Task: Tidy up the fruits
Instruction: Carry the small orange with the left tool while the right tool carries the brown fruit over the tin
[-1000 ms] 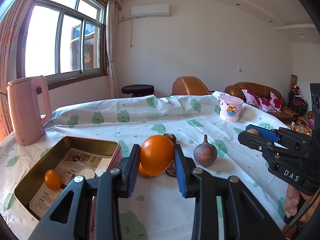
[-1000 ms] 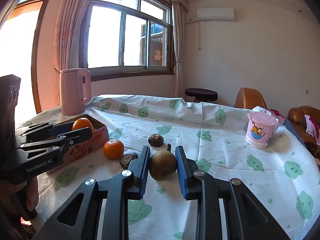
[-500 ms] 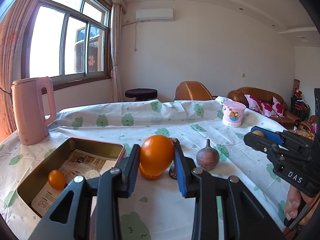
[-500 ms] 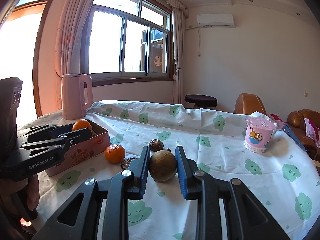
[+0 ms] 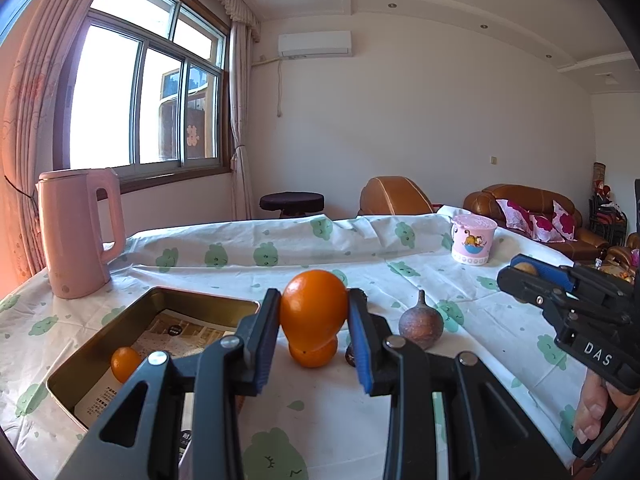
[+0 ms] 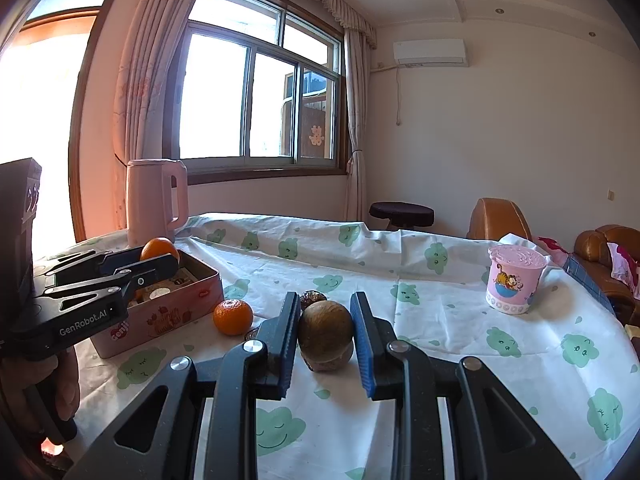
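Note:
My left gripper (image 5: 313, 314) is shut on a large orange (image 5: 313, 304), held above the table just right of an open tin box (image 5: 100, 344). A small orange (image 5: 125, 364) lies inside the tin. Another orange (image 5: 314, 356) rests on the cloth behind the held one, beside a brown stemmed fruit (image 5: 421, 324). My right gripper (image 6: 325, 332) is shut on a round brown fruit (image 6: 325, 328), above a second brown fruit (image 6: 328, 362) on the table. From the right wrist view, the left gripper (image 6: 160, 259) holds its orange (image 6: 159, 248) over the tin (image 6: 160, 316).
A pink kettle (image 5: 76, 232) stands behind the tin at the far left. A pink cartoon cup (image 6: 516, 280) sits at the far right of the cloud-print tablecloth (image 6: 440, 340). A dark wrinkled fruit (image 6: 312, 298) and a loose orange (image 6: 233, 317) lie mid-table. Hands hold both grippers.
Both grippers have tilted upward a little, so the table sits lower in each view. Each keeps its fruit. The fruits on the table have not moved.

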